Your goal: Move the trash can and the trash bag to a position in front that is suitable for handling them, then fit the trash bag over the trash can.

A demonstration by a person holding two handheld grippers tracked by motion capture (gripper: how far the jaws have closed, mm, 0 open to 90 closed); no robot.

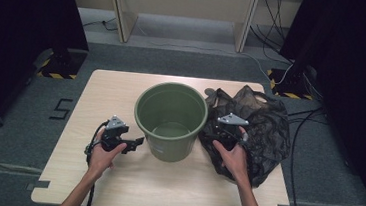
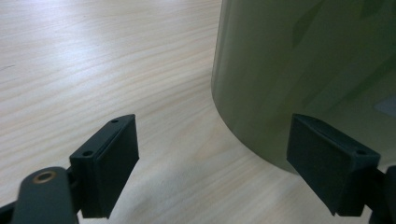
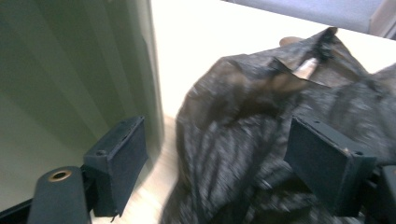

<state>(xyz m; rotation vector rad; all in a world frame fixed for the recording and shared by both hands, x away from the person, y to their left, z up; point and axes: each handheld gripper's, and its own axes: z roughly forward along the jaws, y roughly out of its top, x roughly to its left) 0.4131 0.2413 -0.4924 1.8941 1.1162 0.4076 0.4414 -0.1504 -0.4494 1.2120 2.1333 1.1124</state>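
While wide apart, right gripper [image 3: 215,163] jaws over bag [image 3: 261,121]

Your bucket [image 1: 170,119] is olive green, inside and out. The bag [image 1: 264,130] beside it is black, glossy, streaked with grey sheen across its crinkles. Your worktop [image 1: 117,89] is pale wood with a fine grain. Both grippers have black fingers [image 2: 112,158]. The floor [image 1: 31,95] is dark grey.

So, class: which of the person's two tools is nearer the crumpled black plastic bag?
Right. The right tool hovers over the crumpled black plastic bag, its open jaws straddling a fold. The left tool sits across the round green plastic bucket, away from the bag.
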